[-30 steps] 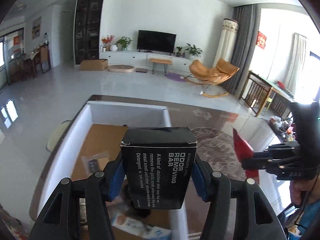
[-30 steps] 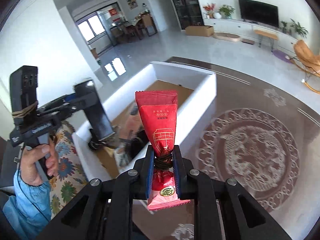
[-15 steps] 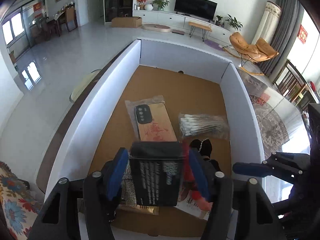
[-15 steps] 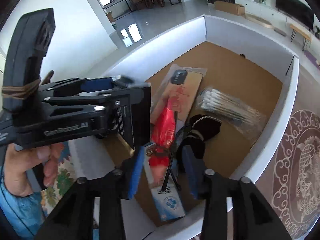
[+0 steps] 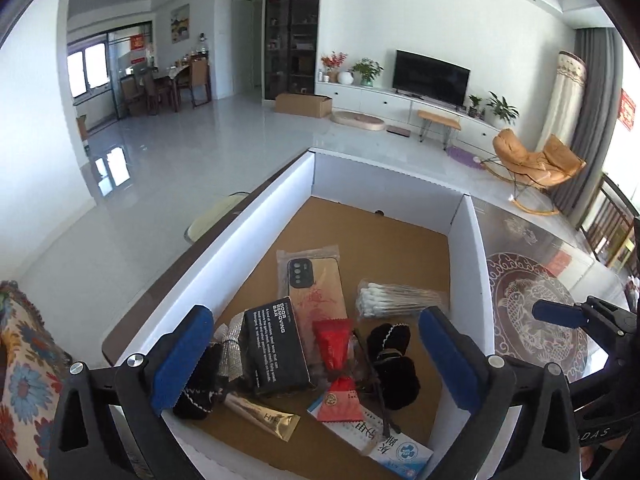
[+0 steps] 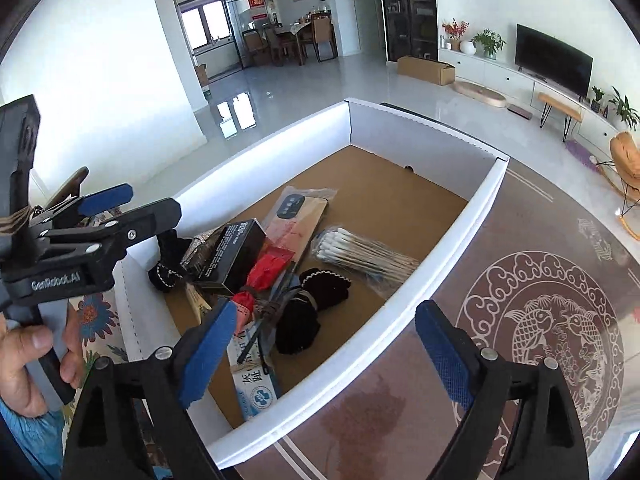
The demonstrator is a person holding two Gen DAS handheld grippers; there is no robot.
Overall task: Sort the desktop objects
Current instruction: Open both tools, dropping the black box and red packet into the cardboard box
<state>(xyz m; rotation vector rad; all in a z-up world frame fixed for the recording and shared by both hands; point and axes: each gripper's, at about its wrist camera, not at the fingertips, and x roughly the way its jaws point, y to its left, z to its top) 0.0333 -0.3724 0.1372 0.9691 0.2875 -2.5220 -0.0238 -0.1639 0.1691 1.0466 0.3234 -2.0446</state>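
A white-walled cardboard box (image 5: 260,224) (image 6: 448,248) holds the sorted items. The black odor-removing-bar box (image 5: 276,350) (image 6: 236,252) lies in it at the near left, with the red packet (image 5: 334,344) (image 6: 266,272) beside it. My left gripper (image 5: 316,360) is open and empty above the box's near end. My right gripper (image 6: 324,356) is open and empty over the box's near right wall. The left gripper also shows in the right wrist view (image 6: 100,216), and the right one in the left wrist view (image 5: 560,314).
Also in the box: a phone case in plastic (image 5: 316,284), a bag of cotton swabs (image 5: 396,298), black cloth pieces (image 5: 390,356), a gold sachet (image 5: 264,416), a blue-and-white pack (image 5: 396,450). A brown table with a fish-pattern mat (image 6: 552,328) lies right of the box.
Both grippers moved over the box and opened. The black box and the red packet dropped into it, and the grippers then lifted back.
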